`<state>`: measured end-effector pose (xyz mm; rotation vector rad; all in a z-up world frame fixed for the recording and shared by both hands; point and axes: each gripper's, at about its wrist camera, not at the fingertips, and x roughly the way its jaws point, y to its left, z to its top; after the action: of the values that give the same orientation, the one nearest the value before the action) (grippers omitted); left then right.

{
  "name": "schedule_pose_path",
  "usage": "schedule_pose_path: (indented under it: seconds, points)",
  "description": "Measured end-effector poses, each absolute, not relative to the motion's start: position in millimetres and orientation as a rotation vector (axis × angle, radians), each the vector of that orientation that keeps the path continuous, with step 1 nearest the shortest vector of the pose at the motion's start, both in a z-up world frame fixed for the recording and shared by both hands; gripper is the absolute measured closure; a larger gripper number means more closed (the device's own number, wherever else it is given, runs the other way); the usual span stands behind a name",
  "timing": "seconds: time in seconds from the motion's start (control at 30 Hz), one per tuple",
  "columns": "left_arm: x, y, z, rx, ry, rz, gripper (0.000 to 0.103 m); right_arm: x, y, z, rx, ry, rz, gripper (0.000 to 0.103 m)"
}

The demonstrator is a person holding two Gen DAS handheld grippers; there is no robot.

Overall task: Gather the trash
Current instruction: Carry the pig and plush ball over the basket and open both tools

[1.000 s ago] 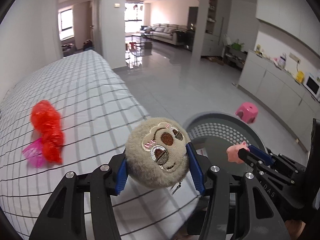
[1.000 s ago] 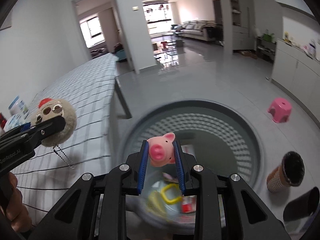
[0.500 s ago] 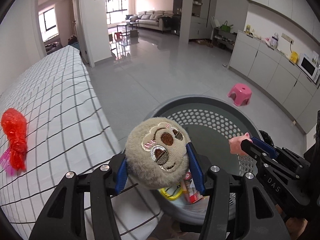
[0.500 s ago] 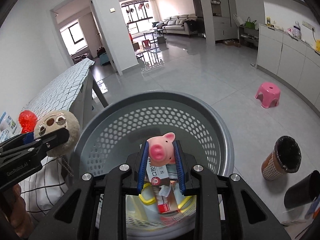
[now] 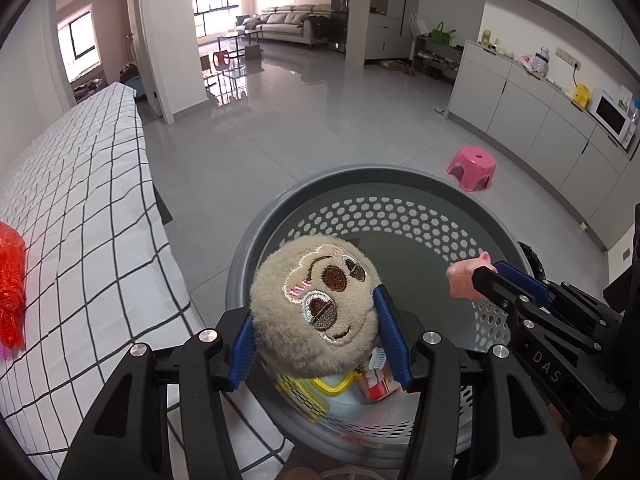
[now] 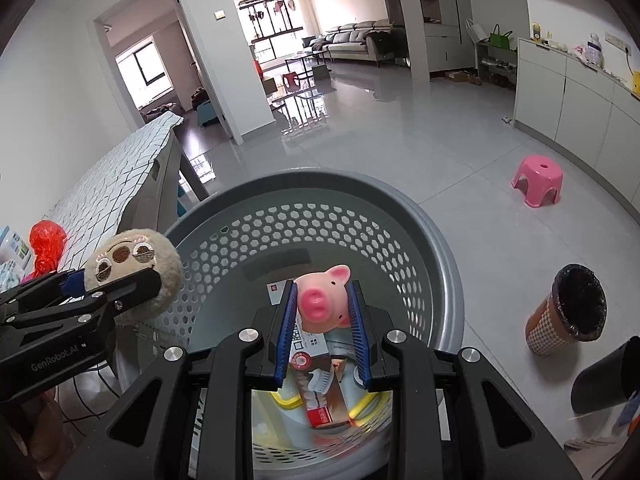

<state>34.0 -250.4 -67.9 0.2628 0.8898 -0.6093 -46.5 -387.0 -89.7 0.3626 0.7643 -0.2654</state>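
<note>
Both your grippers loaded, over the basket (image 6: 436,232).
Left gripper (image 5: 316,344) clamps plush (image 5: 316,308), frame centre; right gripper (image 6: 322,336) clamps pig (image 6: 322,304); box (image 6: 320,384) below, possibly toothpaste.

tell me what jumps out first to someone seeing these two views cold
The fluffy beige sloth plush clamped in the left gripper fills the left wrist view, held over the near rim of the grey perforated basket. Beside it, the right gripper pinches a pink pig toy above the basket's middle, where a toothpaste box lies. A red crumpled bag sits on the checked table.
</note>
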Motion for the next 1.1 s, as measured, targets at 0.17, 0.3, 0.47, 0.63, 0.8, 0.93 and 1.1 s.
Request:
schedule_pose_path:
  seconds: [0.17,0.3,0.47,0.63,0.8,0.93,1.1]
  points:
    - [32,-254,-71,0.270,0.898,-0.619,0.048,-47,-388,-90,0.365,0.764,-0.265,0.078]
    - [32,-252,-68,0.266,0.894,-0.621,0.046,-50,-390,-89,0.373,0.760,-0.266,0.077]
    - [32,-248,-66,0.250,0.883,-0.613,0.034,-53,-389,-86,0.368,0.746,-0.275,0.068]
    - [30,-246,-65,0.248,0.886,-0.606,0.034,-56,-390,-84,0.370,0.736,-0.280,0.061]
    - [31,-243,-63,0.242,0.884,-0.598,0.033,-58,-388,-83,0.367,0.743,-0.279,0.061]
    - [31,-238,-61,0.232,0.883,-0.588,0.032,-58,-386,-83,0.367,0.744,-0.280,0.061]
    - [32,-232,-59,0.220,0.881,-0.579,0.032,-60,-383,-83,0.360,0.749,-0.281,0.060]
